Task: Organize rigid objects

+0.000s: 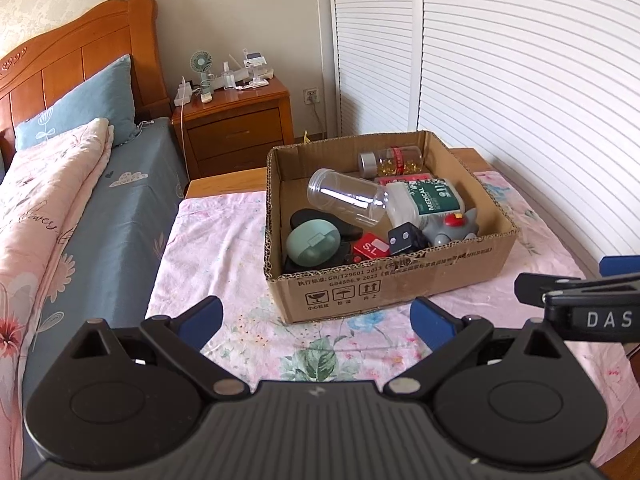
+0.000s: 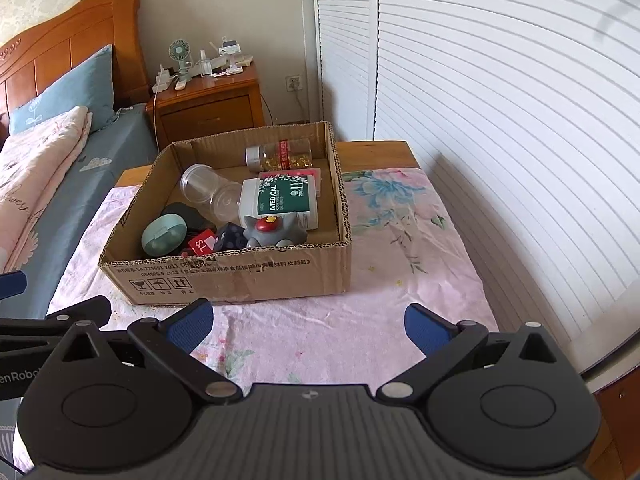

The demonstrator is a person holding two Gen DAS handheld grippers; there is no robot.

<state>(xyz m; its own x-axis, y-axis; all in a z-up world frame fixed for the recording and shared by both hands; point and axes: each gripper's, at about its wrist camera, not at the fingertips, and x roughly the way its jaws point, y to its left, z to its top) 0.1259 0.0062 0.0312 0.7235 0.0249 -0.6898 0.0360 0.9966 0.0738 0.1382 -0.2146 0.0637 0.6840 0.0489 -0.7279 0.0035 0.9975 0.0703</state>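
Both grippers hang low over the floral cloth (image 2: 312, 332), the left gripper (image 1: 316, 322) and right gripper (image 2: 306, 326) each with blue pads spread wide, holding nothing. Beyond them sits the cardboard box (image 1: 384, 284), already full. On top lies a clear plastic jar (image 1: 346, 202) on its side, mouth toward the bed: light, stiff and slick, I'd guess, best pinched across its body. Beside it a white cotton-swab tub (image 1: 428, 200), a capsule bottle (image 1: 390, 160), a mint oval case (image 1: 312, 246) and a grey toy (image 1: 452, 228).

Left gripper (image 1: 316, 322) and right gripper (image 2: 308, 326) both gape empty.
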